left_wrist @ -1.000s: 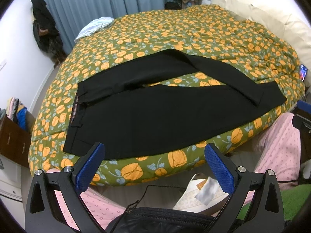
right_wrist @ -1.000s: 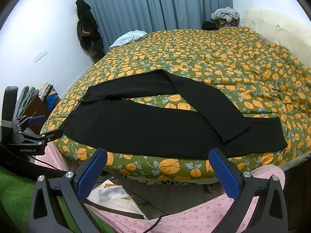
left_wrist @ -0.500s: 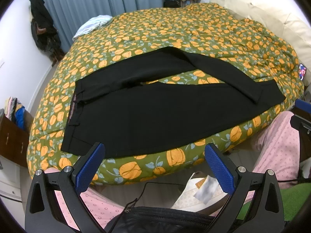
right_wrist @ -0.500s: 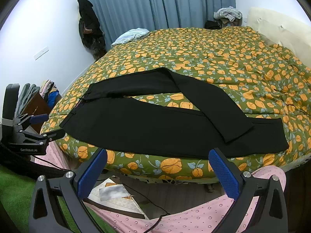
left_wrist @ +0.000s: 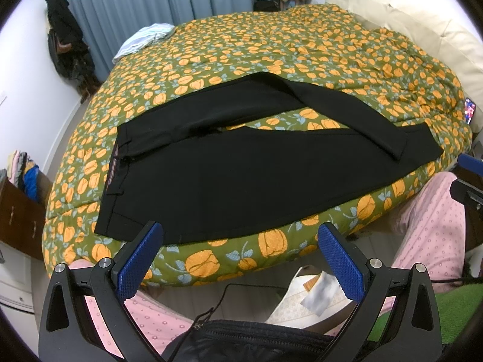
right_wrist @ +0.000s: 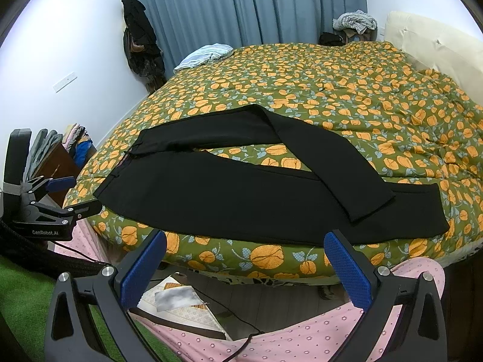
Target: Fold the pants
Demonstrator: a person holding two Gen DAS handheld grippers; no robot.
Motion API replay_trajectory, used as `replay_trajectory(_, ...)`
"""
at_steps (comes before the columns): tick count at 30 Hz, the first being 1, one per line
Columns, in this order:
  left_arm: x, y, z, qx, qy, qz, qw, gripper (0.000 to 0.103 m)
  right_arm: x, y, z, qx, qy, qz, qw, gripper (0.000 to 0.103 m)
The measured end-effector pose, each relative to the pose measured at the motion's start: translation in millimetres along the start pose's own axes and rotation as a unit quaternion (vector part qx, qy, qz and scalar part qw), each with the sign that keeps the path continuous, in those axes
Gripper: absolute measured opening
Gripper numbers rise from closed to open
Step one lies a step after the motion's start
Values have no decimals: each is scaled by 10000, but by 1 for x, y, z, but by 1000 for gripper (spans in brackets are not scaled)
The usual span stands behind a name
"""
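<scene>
- Left gripper [left_wrist: 240,242]: jaws stood wide apart with nothing between the blue pads [left_wrist: 139,259]; it hung off the near edge of the bed, short of the cloth (not touching it).
- Right gripper [right_wrist: 245,252]: likewise spread wide and empty, also short of the bed edge; through its camera the left gripper [right_wrist: 71,194] showed at far left, beside the waist end of the pants.
- Pants [left_wrist: 256,175], black: lay flat on the floral quilt [left_wrist: 302,48], along the near edge of the bed. Long axis ran left to right across both views, roughly parallel to that edge.
- Waistband [left_wrist: 113,169] pointed left; the leg hems pointed right.
- Near leg [right_wrist: 271,208] lay straight and flat, its hem at the right end close to the quilt's edge.
- Far leg [right_wrist: 317,157] left the waist going right, then bent at a fold and ran diagonally down-right, its hem lying on top of the near leg (crossed over it near the right end). A wedge of quilt showed between the two legs.
- Below the grippers: pink dotted trousers of the person [right_wrist: 302,335], a black cable [left_wrist: 223,295] and some paper [right_wrist: 175,298] on the floor.
- Farther out: a light striped garment [right_wrist: 208,54] at the far left corner of the bed, a cream headboard [left_wrist: 422,30] at right, blue-grey curtains [right_wrist: 256,6] behind, dark clothes hanging [right_wrist: 139,39] in the corner.
</scene>
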State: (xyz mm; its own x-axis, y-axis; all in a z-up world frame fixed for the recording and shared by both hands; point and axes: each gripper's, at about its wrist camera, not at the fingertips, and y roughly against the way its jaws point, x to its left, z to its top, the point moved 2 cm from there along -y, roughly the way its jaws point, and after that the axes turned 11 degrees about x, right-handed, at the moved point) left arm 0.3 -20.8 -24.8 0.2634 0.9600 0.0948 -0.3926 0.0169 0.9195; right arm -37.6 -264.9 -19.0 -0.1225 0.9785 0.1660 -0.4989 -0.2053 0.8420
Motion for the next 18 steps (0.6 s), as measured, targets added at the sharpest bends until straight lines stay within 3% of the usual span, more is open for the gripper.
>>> replay_trajectory(18, 0, 0, -2, 15, 2, 3, 10000, 103, 7, -1, -2, 8, 70, 26, 10000, 103)
